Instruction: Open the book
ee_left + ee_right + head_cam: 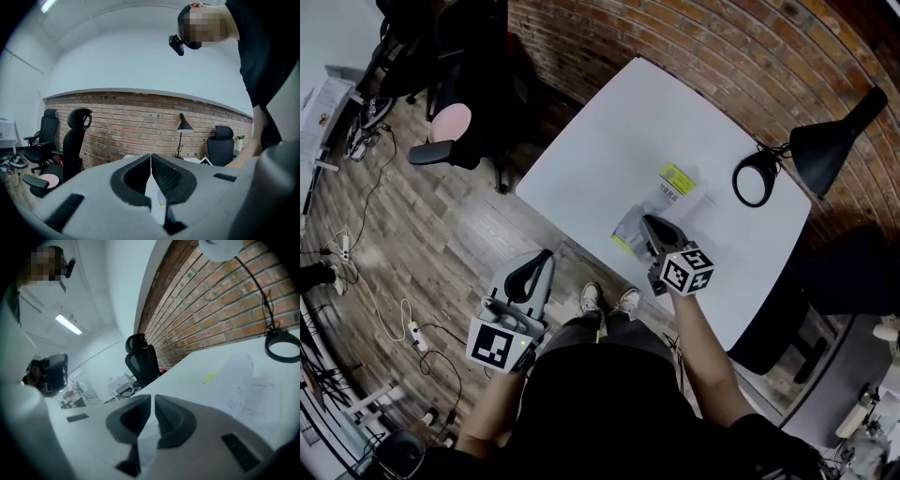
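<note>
The book lies open on the white table near its front edge, pale pages up and a yellow label at its far side. In the right gripper view one page stands curled up above the flat pages. My right gripper hovers over the book's near edge; its jaws stand a thin slit apart with nothing between them. My left gripper hangs off the table's left side over the floor, its fingertips touching and empty.
A black desk lamp with a ring head stands at the table's right end, close to the book. An office chair with a pink seat stands on the wood floor at the left. A brick wall runs behind the table.
</note>
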{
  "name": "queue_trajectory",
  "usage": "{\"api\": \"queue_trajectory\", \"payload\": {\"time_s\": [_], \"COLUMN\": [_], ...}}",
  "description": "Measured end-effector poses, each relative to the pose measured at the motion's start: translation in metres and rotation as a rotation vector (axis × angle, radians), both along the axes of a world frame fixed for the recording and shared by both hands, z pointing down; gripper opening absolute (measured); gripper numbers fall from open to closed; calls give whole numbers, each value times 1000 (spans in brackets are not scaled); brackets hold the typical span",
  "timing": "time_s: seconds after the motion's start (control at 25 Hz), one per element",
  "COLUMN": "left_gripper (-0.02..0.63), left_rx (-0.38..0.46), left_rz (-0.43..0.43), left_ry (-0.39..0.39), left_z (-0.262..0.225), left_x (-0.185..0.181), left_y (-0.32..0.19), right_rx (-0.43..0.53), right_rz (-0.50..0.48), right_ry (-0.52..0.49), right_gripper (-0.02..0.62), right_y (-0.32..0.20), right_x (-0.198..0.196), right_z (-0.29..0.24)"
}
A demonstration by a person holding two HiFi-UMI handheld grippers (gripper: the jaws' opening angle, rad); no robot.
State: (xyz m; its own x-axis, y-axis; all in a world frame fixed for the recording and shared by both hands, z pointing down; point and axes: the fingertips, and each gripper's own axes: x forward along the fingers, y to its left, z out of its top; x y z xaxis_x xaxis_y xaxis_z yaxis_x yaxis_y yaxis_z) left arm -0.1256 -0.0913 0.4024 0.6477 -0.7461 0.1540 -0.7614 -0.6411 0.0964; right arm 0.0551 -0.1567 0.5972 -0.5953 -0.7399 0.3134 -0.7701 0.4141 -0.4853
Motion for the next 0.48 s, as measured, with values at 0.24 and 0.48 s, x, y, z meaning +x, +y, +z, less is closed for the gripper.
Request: {"api": "queue_trajectory", "payload": {"time_s": [0.24,0.48], "left_gripper": [28,28], "left_rx": [-41,-26], "left_rz": [-26,-47], "left_ry": [-14,-13], "left_z": [12,8], "left_x": [-8,-13], "left_y": [-2,-8], "right_rx": [98,125], "right_rz": [-142,-205], "right_ry": [18,3], "right_gripper": [23,23], "right_y": [-22,-35], "right_x": [-39,-65], "right_z": [-24,-34]}}
